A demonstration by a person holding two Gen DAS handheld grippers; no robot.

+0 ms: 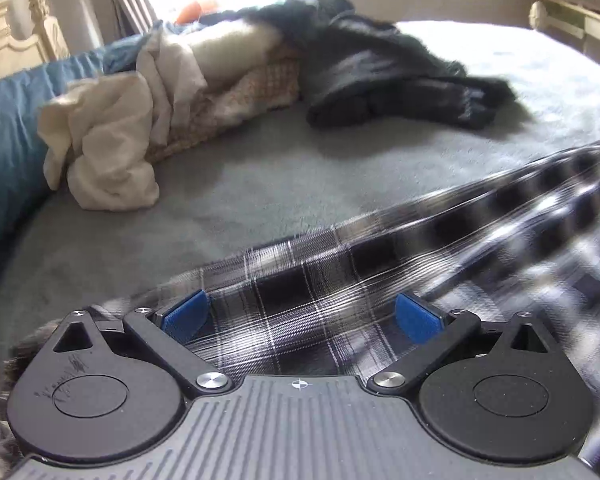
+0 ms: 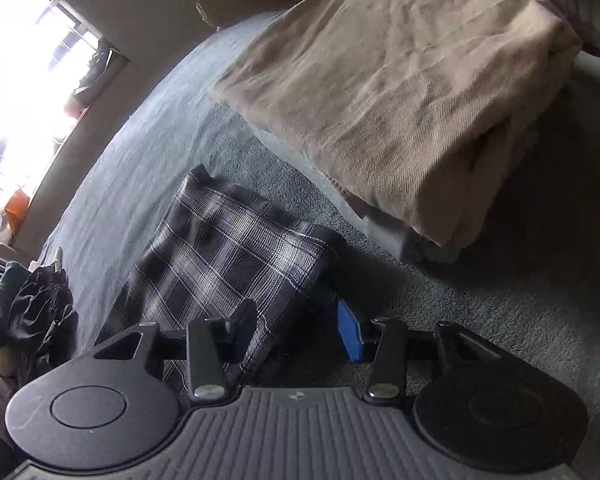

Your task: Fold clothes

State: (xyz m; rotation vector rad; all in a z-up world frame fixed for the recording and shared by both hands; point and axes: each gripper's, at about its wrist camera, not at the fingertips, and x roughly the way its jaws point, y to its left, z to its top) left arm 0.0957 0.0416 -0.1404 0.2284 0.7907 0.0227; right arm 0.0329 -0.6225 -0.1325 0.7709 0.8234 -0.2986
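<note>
A black-and-white checked shirt point(image 1: 300, 304) is seen spread on the grey bed cover point(image 1: 260, 176), directly under the left gripper point(image 1: 300, 316). The left gripper's blue-padded fingers point(image 1: 186, 314) are held wide apart, with the cloth lying between them; no pinch on the cloth is shown. The right-hand part of the shirt is blurred in the left wrist view.

In the right wrist view the shirt point(image 2: 224, 264) is seen partly folded on the bed cover point(image 2: 479, 312). The right gripper point(image 2: 300, 334) is placed at the shirt's near corner. Its fingers point(image 2: 349, 336) are partly spread; one lies over the cloth and the other beside its edge, and it cannot be told whether cloth is gripped.

A cream garment point(image 1: 108, 148), a woven beige piece point(image 1: 236, 96) and a dark heap of clothes point(image 1: 387, 76) are noted further along the bed. A folded tan cloth point(image 2: 399, 92) is recorded well apart from the shirt.
</note>
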